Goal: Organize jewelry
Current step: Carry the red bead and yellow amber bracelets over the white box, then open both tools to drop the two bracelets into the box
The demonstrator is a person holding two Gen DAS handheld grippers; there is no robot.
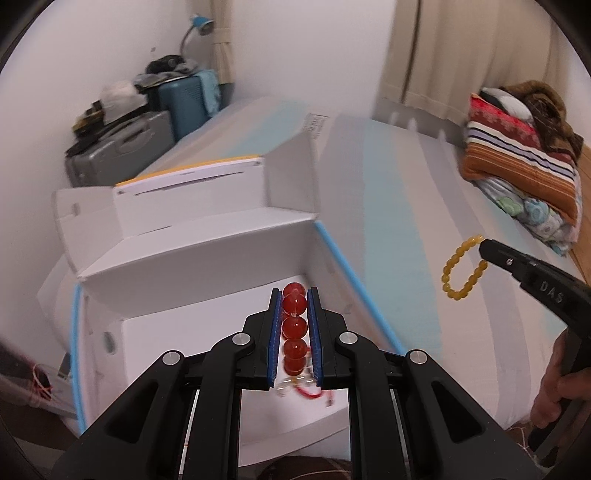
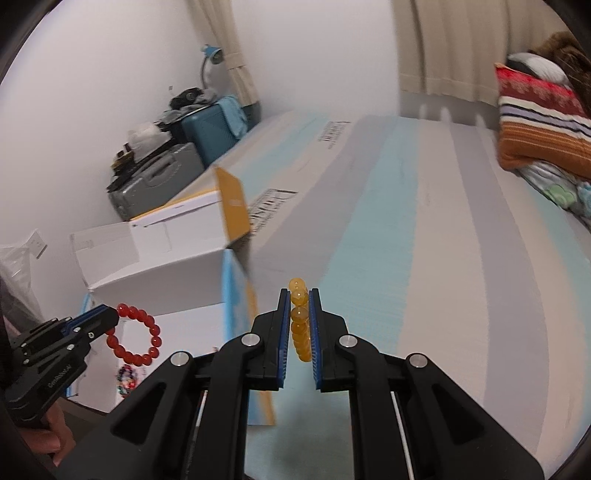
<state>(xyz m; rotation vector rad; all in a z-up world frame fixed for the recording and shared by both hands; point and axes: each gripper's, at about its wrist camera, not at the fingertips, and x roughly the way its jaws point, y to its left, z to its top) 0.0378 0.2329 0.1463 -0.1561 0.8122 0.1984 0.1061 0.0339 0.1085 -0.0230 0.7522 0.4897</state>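
My left gripper [image 1: 294, 295] is shut on a red bead bracelet [image 1: 294, 326], held over the open white cardboard box [image 1: 207, 240]. From the right wrist view that left gripper [image 2: 110, 314] shows at lower left with the red bracelet [image 2: 136, 334] hanging as a ring from its tips. My right gripper [image 2: 299, 293] is shut on a yellow bead bracelet [image 2: 300, 321] above the striped bed cover [image 2: 424, 258]. In the left wrist view the right gripper [image 1: 484, 245] comes in from the right with the yellow bracelet [image 1: 461, 269] dangling. A multicoloured bead bracelet [image 2: 126, 378] lies inside the box.
Red cord and small pieces [image 1: 306, 393] lie on the box floor. Folded blankets [image 1: 524, 155] are stacked at the bed's far right. Suitcases [image 1: 147, 140] with clutter and a blue lamp [image 1: 201, 24] stand in the corner. A person's hand [image 1: 554, 387] grips the right handle.
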